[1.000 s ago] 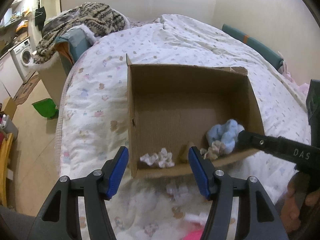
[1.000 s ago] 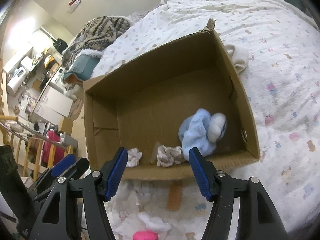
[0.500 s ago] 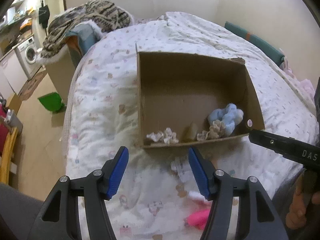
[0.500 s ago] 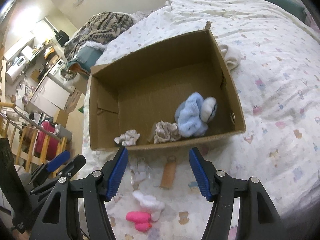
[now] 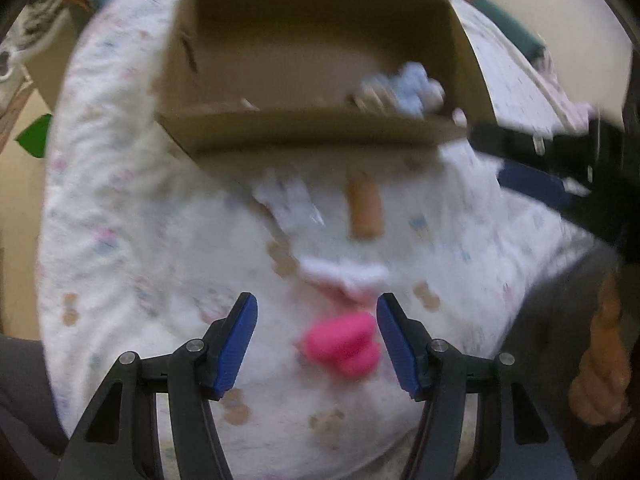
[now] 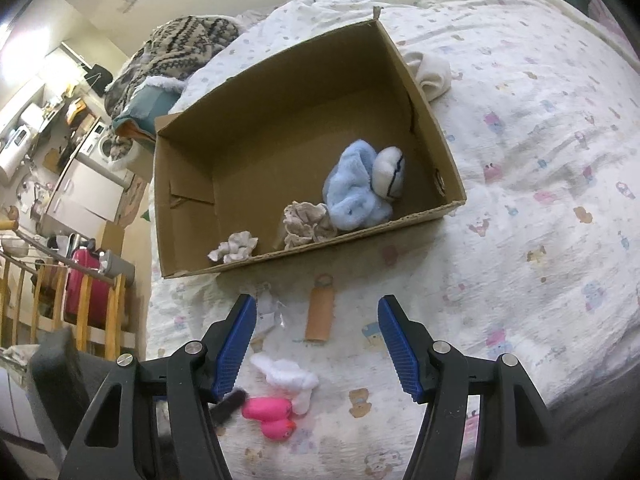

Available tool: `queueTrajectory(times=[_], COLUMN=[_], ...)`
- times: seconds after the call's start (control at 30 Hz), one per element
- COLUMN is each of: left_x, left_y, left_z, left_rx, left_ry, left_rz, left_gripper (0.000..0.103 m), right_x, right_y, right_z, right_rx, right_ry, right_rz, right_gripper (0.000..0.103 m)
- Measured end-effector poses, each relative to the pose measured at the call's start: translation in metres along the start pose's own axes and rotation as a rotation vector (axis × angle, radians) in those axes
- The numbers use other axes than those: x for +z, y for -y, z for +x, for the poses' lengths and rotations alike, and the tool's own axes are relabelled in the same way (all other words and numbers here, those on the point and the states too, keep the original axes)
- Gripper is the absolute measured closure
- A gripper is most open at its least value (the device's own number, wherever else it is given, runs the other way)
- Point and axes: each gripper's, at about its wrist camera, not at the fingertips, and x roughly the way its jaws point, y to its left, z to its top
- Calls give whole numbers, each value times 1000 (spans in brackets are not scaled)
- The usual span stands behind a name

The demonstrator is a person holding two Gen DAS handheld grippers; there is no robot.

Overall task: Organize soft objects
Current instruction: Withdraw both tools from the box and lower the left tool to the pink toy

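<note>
An open cardboard box sits on the bed. It holds a blue plush, a beige cloth and a small pale cloth. In front of it lie a cardboard tube, a crumpled wrapper, a white fluffy piece and a pink toy. My left gripper is open and points steeply down; the pink toy lies between its fingers, close to the right pad, and its view is blurred. My right gripper hangs open and empty above the tube.
A white sock lies beside the box's far right wall. A patterned blanket pile sits beyond the bed. The bed's edge drops at the left to a floor with a pink suitcase. A person's hand holds the right gripper.
The left gripper has dropped and tipped down from the box to the bed in front; the pink toy now lies between its fingers. The right gripper has drawn back from the box.
</note>
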Motion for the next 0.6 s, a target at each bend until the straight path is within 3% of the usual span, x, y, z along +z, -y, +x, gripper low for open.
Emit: queueTrajectory(times=[0.1,0.23,0.37,0.6], left_x=[-5,-5,-6,-7], left_y=[11,19,20,18], left_z=[15,25,36,40], left_rx=[-21,10,-10,-41], left_ry=[-63,-62,-109,-134], left_rz=[39,74,64,29], left_gripper=[44,44,54,56], right_x=[-1,0,-1,-1], right_y=[1,1,-1,-3], right_z=[3,7,10,8], right_rx=[0,3,6,18], right_ry=[-12,-23,-33,-25], right_rz=[7,11,9,3], right_gripper=[36,36,36,36])
